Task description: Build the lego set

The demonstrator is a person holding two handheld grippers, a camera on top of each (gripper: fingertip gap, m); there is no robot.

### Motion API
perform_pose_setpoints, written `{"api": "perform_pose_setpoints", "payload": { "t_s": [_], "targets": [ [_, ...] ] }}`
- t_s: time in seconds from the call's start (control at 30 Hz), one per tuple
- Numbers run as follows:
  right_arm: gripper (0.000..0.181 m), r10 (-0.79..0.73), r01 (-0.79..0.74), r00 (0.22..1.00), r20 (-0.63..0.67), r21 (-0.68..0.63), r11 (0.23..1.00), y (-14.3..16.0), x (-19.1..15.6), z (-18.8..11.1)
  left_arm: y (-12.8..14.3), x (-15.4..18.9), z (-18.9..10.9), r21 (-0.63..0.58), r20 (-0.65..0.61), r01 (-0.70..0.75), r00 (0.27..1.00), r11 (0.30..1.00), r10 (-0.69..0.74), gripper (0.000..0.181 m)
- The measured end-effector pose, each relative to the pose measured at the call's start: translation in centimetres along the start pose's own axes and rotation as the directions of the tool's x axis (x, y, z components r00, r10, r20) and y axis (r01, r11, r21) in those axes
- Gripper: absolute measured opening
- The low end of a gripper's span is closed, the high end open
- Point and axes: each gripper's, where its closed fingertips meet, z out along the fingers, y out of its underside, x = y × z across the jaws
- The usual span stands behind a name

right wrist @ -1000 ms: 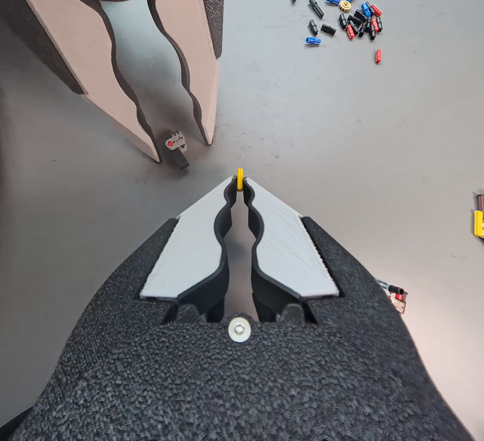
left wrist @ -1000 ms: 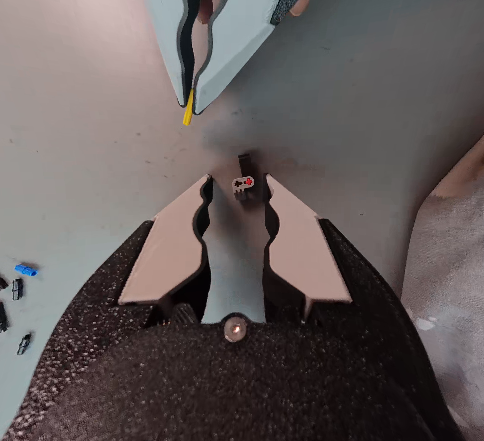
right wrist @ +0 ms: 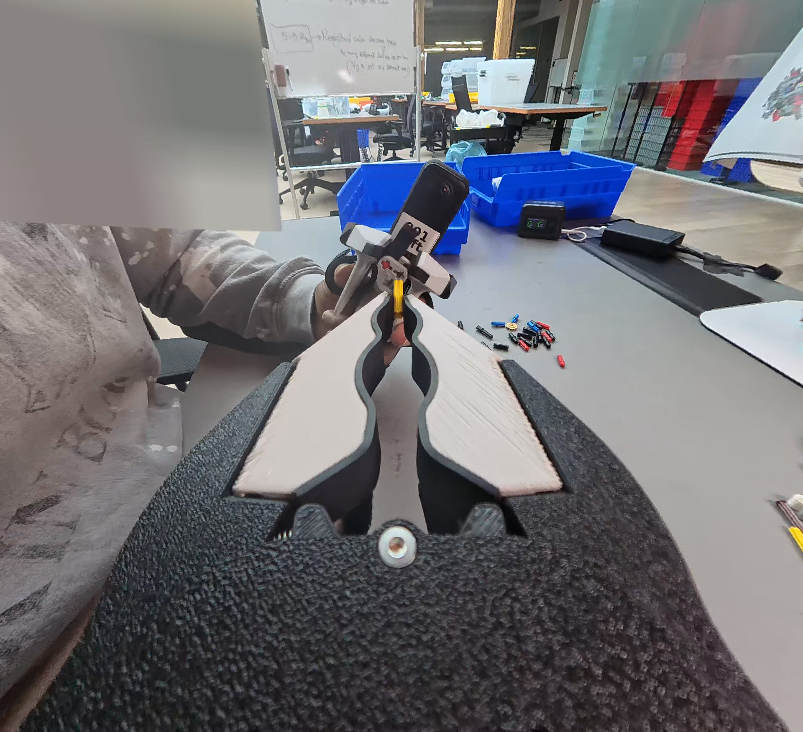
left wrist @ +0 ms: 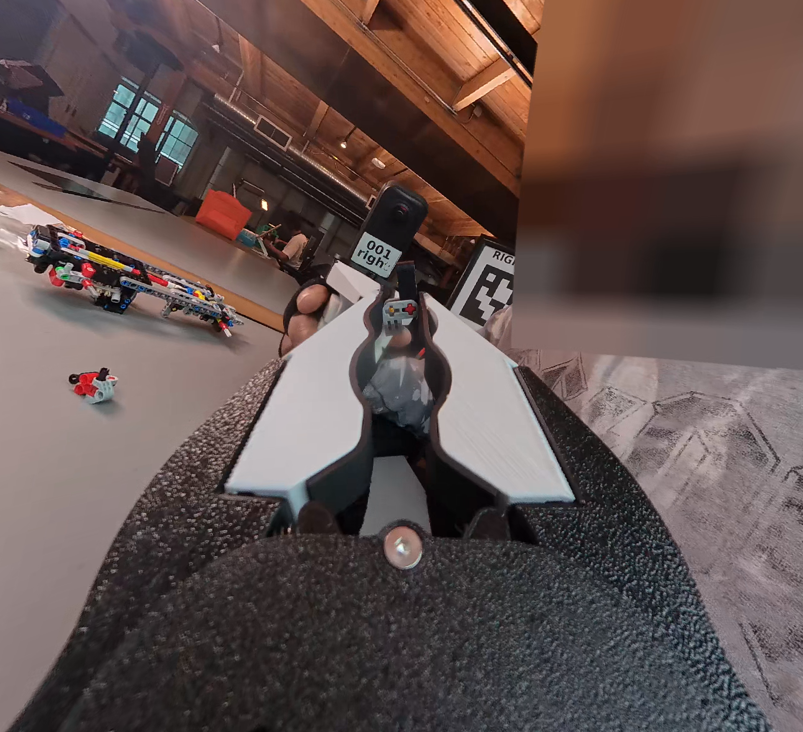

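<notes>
Two grippers, each pinching one piece: left gripper (left wrist: 399, 311) closes on a grey connector (left wrist: 399, 313); right gripper (right wrist: 397, 306) clamps a yellow axle (right wrist: 397, 297).

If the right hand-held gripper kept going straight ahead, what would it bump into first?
Probably the small grey piece held by the left hand-held gripper; the yellow axle in the right hand-held gripper seems to touch it already.

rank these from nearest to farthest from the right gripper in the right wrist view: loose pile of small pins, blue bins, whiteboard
1. Loose pile of small pins, on the table just right of the right gripper.
2. Blue bins, at the table's far edge, ahead and right.
3. Whiteboard, standing beyond the table, ahead and slightly left.
</notes>
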Motion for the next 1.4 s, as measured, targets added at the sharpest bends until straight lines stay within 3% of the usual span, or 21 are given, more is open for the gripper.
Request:
{"api": "perform_pose_setpoints", "payload": {
  "t_s": [0.03, 0.57, 0.8, 0.97, 1.4],
  "targets": [
    [0.003, 0.004, -0.004, 1.000, 0.009, 0.002, 1.000, 0.0, -0.1, 0.0, 0.1, -0.1, -0.1, -0.013, 0.011, -0.014, 1.000, 1.000, 0.014, 0.014],
    [0.003, -0.034, 0.034, 0.999, -0.012, -0.028, 0.999, 0.5, -0.1, -0.1, 1.0, -1.2, -0.1, -0.094, 0.111, -0.035, 0.993, 0.995, 0.045, 0.014],
    [0.002, -0.162, 0.154, 0.985, -0.063, -0.115, 0.981, 1.6, 0.4, -0.2, 1.9, -2.3, -0.5, -0.173, 0.210, 0.051, 0.978, 0.984, -0.014, 0.014],
    [0.002, -0.203, 0.189, 0.975, -0.092, -0.140, 0.972, 2.2, 0.9, 0.0, 2.1, -3.1, -0.9, -0.155, 0.267, 0.132, 0.960, 0.979, -0.087, 0.014],
    [0.000, -0.279, 0.265, 0.956, -0.085, -0.147, 0.953, 2.6, 0.8, 0.2, 2.8, -3.3, -1.3, -0.138, 0.262, 0.232, 0.946, 0.963, -0.190, 0.013]
  ]
}}
